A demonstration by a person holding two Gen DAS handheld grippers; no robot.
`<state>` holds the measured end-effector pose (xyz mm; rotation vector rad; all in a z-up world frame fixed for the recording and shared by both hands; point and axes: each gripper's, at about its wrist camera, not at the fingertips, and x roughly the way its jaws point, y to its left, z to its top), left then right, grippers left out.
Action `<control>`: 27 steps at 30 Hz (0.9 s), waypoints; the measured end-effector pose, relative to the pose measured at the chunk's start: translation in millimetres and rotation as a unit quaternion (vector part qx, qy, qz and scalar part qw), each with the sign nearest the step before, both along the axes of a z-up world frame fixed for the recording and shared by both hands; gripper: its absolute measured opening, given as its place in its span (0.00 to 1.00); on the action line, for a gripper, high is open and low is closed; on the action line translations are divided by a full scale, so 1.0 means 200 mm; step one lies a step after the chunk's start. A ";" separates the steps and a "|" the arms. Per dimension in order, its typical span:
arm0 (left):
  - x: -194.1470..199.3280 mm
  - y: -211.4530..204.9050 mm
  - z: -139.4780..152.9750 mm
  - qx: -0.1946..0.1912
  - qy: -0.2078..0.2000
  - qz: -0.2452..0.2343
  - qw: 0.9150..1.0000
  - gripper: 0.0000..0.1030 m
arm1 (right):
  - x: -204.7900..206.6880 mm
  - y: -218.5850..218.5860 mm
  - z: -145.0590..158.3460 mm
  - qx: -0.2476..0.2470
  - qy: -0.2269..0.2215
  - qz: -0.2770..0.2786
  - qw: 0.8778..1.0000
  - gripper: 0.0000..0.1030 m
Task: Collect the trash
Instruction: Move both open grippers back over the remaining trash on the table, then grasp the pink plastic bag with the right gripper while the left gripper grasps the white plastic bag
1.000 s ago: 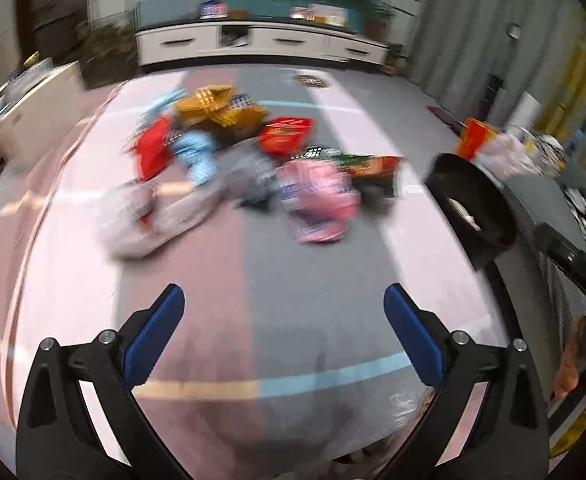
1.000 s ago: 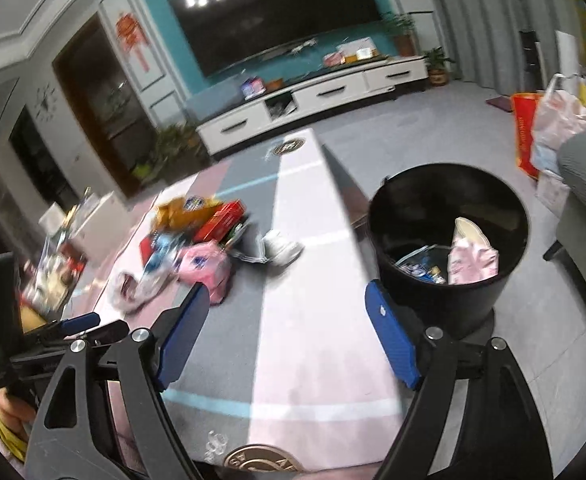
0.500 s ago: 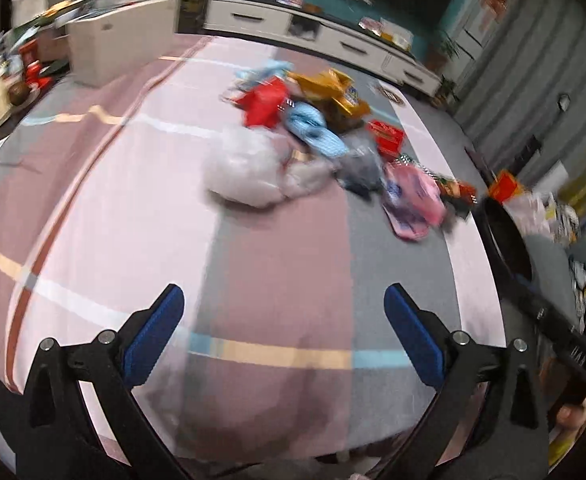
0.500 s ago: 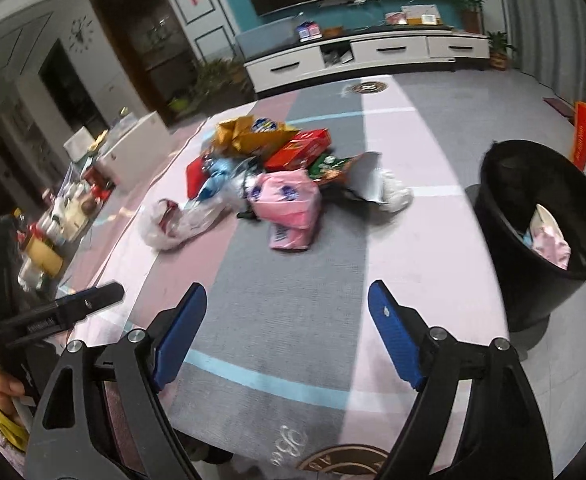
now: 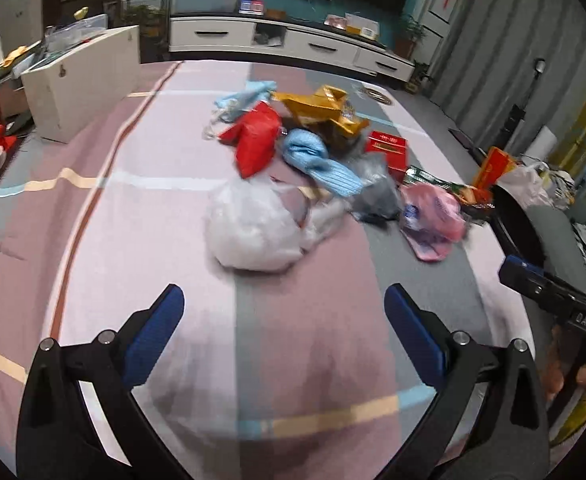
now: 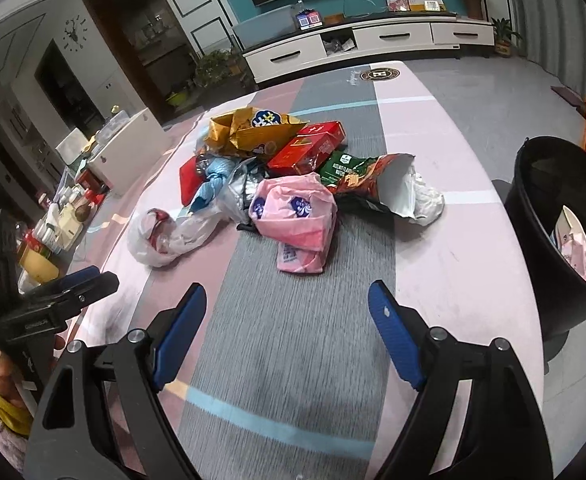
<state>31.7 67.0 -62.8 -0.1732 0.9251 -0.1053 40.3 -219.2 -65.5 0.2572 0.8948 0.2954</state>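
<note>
Striped table (image 6: 445, 248): pink bag (image 6: 299, 220) lies lengthwise toward wide-apart right tongs (image 6: 285, 334); left tongs (image 5: 283, 330) spread too.

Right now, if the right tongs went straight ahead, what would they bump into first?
Probably the pink plastic bag: it lies nearest in line with the open right tongs, with only bare tablecloth before it. Depth is hard to judge.

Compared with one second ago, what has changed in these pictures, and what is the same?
Both views turned. The right gripper swung away from the black bin toward the trash pile, now facing the pink bag. The left gripper now faces the white plastic bag. Nothing was gripped; both stayed open and the pile unmoved.
</note>
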 end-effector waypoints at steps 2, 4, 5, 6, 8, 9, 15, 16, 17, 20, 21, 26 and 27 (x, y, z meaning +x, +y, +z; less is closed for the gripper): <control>0.03 0.03 -0.03 -0.019 0.009 0.023 1.000 0.97 | 0.04 0.00 -0.01 0.007 0.003 -0.002 1.000 0.79; 0.06 0.07 -0.06 -0.048 0.020 0.045 0.998 0.97 | 0.08 0.00 -0.03 0.015 0.007 -0.006 1.000 0.79; 0.07 0.08 -0.08 -0.066 0.020 0.050 0.996 0.97 | 0.10 0.01 -0.04 0.021 0.009 -0.008 1.000 0.79; 0.07 0.09 -0.09 -0.081 0.017 0.052 0.995 0.97 | 0.12 0.01 -0.04 0.022 0.011 -0.009 1.000 0.79; 0.09 0.10 -0.10 -0.101 0.010 0.054 0.993 0.97 | 0.15 0.02 -0.05 0.021 0.009 -0.009 1.000 0.79; 0.10 0.10 -0.10 -0.101 0.008 0.056 0.993 0.97 | 0.16 0.03 -0.05 0.021 0.009 -0.008 1.000 0.79; 0.19 0.07 -0.08 -0.082 -0.012 0.069 0.994 0.97 | 0.25 0.05 -0.08 0.041 0.016 -0.010 0.999 0.79; 0.21 0.07 -0.08 -0.076 -0.011 0.074 0.994 0.97 | 0.27 0.06 -0.09 0.040 0.018 -0.012 0.999 0.79; 0.23 0.06 -0.09 -0.070 -0.007 0.079 0.994 0.97 | 0.28 0.06 -0.09 0.039 0.019 -0.013 0.999 0.79; 0.25 0.05 -0.12 -0.055 0.002 0.086 0.995 0.89 | 0.30 0.08 -0.11 0.036 0.022 -0.014 0.999 0.79; 0.26 0.05 -0.12 -0.053 0.004 0.086 0.995 0.83 | 0.30 0.08 -0.11 0.037 0.022 -0.013 0.999 0.79; 0.26 0.07 -0.15 -0.055 0.014 0.090 0.994 0.63 | 0.33 0.09 -0.12 0.033 0.019 -0.017 0.999 0.72; 0.26 0.07 -0.16 -0.053 0.014 0.088 0.995 0.55 | 0.33 0.09 -0.13 0.028 0.021 -0.016 0.999 0.69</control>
